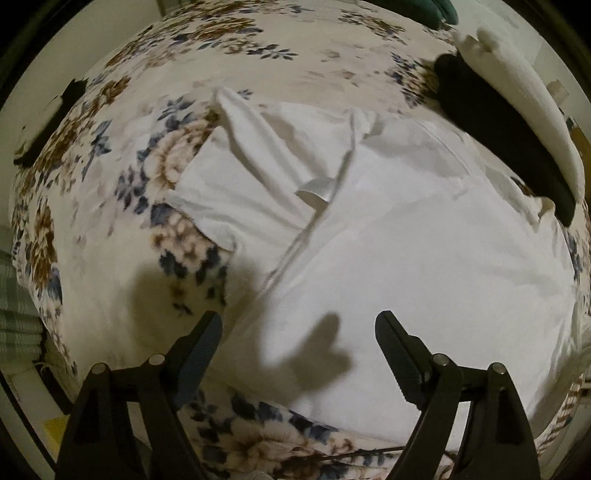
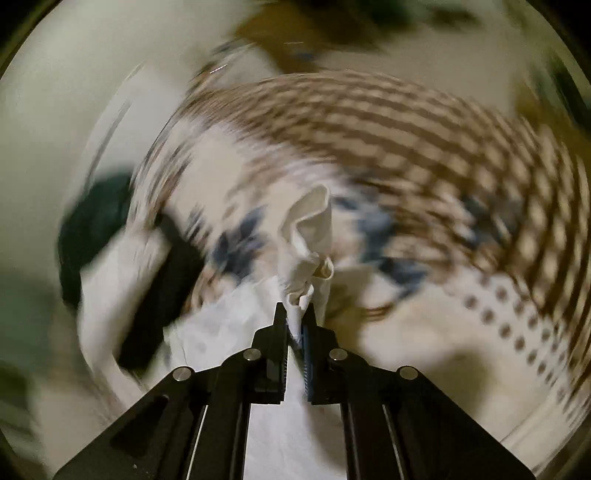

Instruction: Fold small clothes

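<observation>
A white garment (image 1: 388,236) lies spread on a floral blanket (image 1: 122,162), with a sleeve or flap folded over at the upper left. My left gripper (image 1: 297,325) is open and empty, hovering above the garment's near edge. My right gripper (image 2: 295,314) is shut on a bunched corner of the white garment (image 2: 306,240), which sticks up past the fingertips. The right wrist view is heavily blurred by motion.
A black cloth (image 1: 498,140) and a white cloth (image 1: 528,96) lie at the blanket's right edge. A dark green item (image 1: 436,11) sits at the far top. A brown checked fabric (image 2: 406,129) shows blurred in the right wrist view.
</observation>
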### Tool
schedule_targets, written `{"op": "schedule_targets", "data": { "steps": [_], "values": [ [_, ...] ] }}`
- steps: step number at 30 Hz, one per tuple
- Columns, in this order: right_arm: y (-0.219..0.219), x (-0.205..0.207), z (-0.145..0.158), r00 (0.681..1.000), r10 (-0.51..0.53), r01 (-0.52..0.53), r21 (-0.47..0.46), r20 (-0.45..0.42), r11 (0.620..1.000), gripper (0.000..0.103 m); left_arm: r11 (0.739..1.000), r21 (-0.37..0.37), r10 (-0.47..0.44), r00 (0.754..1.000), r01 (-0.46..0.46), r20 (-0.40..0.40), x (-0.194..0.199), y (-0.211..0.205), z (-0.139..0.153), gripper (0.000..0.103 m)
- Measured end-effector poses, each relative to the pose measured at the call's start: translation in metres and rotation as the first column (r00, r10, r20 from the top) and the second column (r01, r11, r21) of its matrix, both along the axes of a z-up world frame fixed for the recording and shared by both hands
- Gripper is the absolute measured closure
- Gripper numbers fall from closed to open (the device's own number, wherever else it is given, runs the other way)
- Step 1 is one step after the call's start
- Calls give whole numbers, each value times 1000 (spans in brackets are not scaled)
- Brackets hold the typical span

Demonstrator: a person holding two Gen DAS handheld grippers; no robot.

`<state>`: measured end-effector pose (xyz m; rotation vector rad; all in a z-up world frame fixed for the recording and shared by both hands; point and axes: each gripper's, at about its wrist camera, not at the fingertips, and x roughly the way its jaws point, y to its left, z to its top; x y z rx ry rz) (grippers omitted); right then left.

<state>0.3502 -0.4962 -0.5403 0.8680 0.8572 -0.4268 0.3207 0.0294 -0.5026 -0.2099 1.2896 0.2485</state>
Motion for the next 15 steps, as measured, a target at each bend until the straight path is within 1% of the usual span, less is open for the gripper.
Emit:
{"op": "schedule_targets", "data": {
  "steps": [1,2,3,4,5,6,7,8,9,10,11,12,13,14,15],
  "values": [
    [22,18,4,997,76,-77,-52,-25,996,96,1000,1,5,1000,-5,2,-1,2,0,18],
    [48,37,5,986,160,-164,-98,-52,982,96,1000,5,12,1000,-12,0,-1,5,-1,18],
    [74,52,2,967,237,-248,-135,-89,959,96,1000,7,18,1000,-18,-5,-1,8,-2,18],
    [106,71,-5,936,323,-344,-174,-139,923,96,1000,6,22,1000,-22,-7,-1,10,-3,18],
    [135,85,-15,905,388,-418,-196,-178,887,96,1000,6,29,1000,-29,-10,-2,13,-4,18],
    [153,83,-26,877,431,-471,-200,-212,859,95,999,7,33,999,-33,-14,-3,16,-5,18],
    [174,94,-42,834,484,-536,-183,-265,824,95,999,8,37,999,-37,-17,-3,19,-5,18],
    [191,96,-61,781,533,-598,-142,-326,789,92,999,5,45,999,-45,-14,-4,23,-5,18],
    [203,98,-78,733,567,-638,-89,-377,765,91,999,2,51,999,-51,-10,-5,27,-4,18],
    [207,97,-80,724,576,-645,-76,-380,761,88,998,-4,59,998,-59,-5,-6,31,-3,18],
    [204,95,-75,732,590,-642,-53,-342,765,77,997,-14,73,997,-73,6,-7,37,-2,18],
    [198,92,-68,744,603,-632,-9,-287,775,63,996,-22,87,996,-87,15,-8,43,-1,18],
    [189,86,-61,759,609,-618,43,-228,785,53,995,-32,99,995,-99,21,-10,48,0,18],
    [175,78,-47,790,597,-588,102,-143,802,52,993,-47,114,993,-112,27,-11,54,0,18],
    [167,73,-37,807,585,-574,124,-86,810,50,988,-71,140,990,-137,34,-12,63,-1,18]
  ]
}}
